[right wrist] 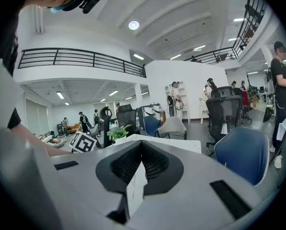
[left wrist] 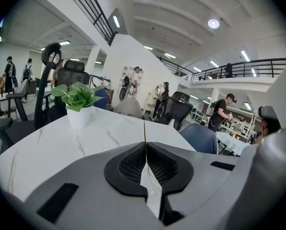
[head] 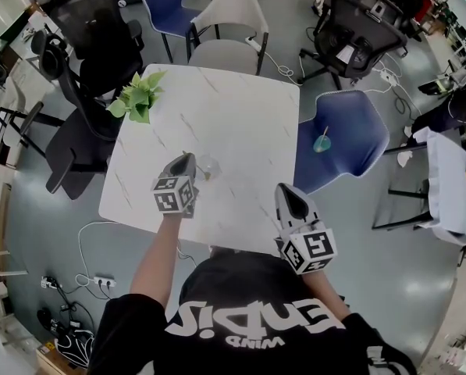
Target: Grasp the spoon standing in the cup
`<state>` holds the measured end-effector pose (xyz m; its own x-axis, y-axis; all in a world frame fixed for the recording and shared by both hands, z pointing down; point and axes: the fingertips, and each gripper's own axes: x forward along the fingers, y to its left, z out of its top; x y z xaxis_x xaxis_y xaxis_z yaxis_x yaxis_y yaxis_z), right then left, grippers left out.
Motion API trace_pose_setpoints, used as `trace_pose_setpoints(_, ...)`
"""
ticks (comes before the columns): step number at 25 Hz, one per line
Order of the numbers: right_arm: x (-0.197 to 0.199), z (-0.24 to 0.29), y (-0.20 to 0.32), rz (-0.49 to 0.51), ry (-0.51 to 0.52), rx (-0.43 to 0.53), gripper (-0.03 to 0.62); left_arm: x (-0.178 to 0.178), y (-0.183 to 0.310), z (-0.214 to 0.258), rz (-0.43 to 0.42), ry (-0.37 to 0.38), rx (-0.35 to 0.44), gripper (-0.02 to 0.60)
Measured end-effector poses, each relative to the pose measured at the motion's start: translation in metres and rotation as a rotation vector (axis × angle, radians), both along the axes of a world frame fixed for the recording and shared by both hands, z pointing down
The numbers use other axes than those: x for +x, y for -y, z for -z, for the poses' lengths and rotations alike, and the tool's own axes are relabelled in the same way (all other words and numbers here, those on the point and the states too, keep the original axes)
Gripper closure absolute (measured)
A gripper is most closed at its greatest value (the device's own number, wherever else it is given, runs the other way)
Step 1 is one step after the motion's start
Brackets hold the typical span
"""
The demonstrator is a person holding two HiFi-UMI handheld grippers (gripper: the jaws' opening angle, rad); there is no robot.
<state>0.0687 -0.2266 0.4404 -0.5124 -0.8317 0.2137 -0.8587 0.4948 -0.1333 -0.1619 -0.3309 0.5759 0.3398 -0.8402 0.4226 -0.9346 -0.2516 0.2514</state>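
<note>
Counted one table (head: 240, 116), one potted plant (head: 139, 96), one clear cup (head: 209, 166), one spoon (left wrist: 144, 128). Found left gripper (left wrist: 144, 146) pinching the spoon's thin handle just beside the cup; right gripper (right wrist: 142, 147) pressed together, empty.

Head cam sits up top and looks almost straight down on the white table (head: 217, 123), wearer's shoulders along the bottom edge; it's far enough off to take in the whole tabletop and the chairs round it. Left gripper (head: 187, 158) cam rides low over the marble (really close to the surface), facing along its jaws towards the potted plant (left wrist: 78, 99). Right gripper (head: 284, 189) cam sits by the near right corner, facing much the same way from further back; plant, tabletop and blue chair (right wrist: 242, 152) turn up in all three views.
</note>
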Motion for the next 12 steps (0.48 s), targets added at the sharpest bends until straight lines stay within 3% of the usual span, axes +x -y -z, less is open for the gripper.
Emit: trace_pose_setpoints(12, -0.002, 0.000, -0.002, 0.019, 0.005, 0.001, 0.586, 0.003, -0.006, 0.020, -0.004, -0.010, 0.036, 0.566)
